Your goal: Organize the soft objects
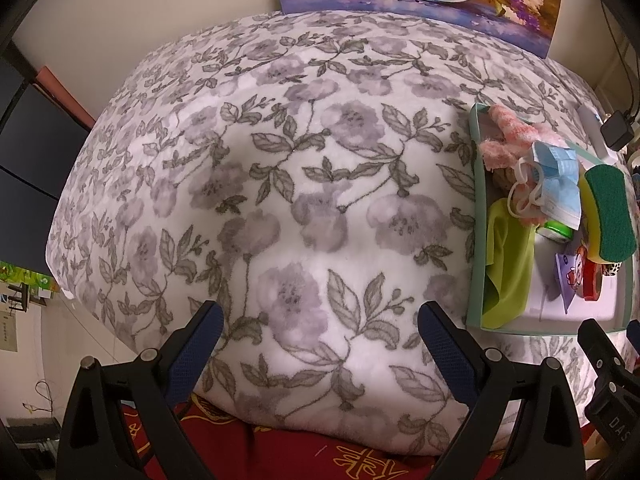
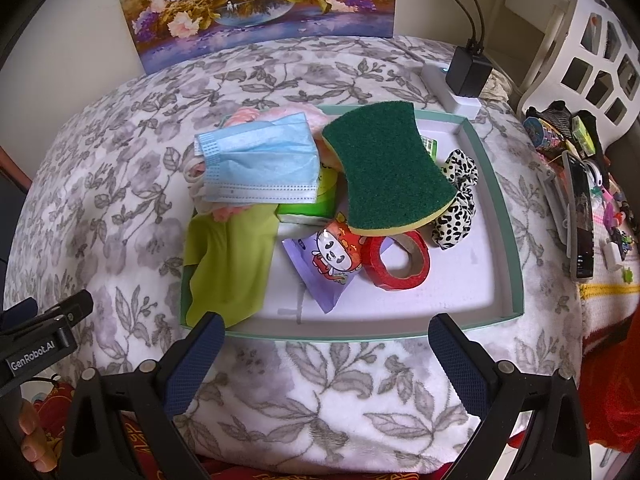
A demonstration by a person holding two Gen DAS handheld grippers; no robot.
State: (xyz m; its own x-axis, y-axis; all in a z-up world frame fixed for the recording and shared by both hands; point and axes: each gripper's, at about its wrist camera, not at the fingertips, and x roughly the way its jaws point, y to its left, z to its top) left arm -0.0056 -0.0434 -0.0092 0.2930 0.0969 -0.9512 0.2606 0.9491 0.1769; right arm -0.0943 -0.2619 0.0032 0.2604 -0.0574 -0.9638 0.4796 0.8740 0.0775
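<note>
A shallow teal-rimmed tray [image 2: 514, 264] lies on a floral blanket [image 1: 280, 160]. In it rest a blue face mask [image 2: 260, 160], a green-and-yellow sponge [image 2: 388, 168], a lime cloth [image 2: 228, 264], a spotted scrunchie [image 2: 456, 200], pink fluffy fabric [image 1: 504, 140], a red tape roll [image 2: 400, 264] and a cartoon packet [image 2: 328, 268]. My right gripper [image 2: 326, 340] stands open just before the tray's near rim, holding nothing. My left gripper [image 1: 320, 328] is open over bare blanket, left of the tray [image 1: 478, 216]. The same sponge [image 1: 610, 212] and mask [image 1: 560, 184] show at its right.
A flower painting [image 2: 256, 4] leans on the wall behind. A black charger on a white power strip [image 2: 468, 72] sits past the tray. Small clutter and a phone [image 2: 582, 216] crowd the right edge. A red cloth [image 1: 280, 456] shows under the blanket's front.
</note>
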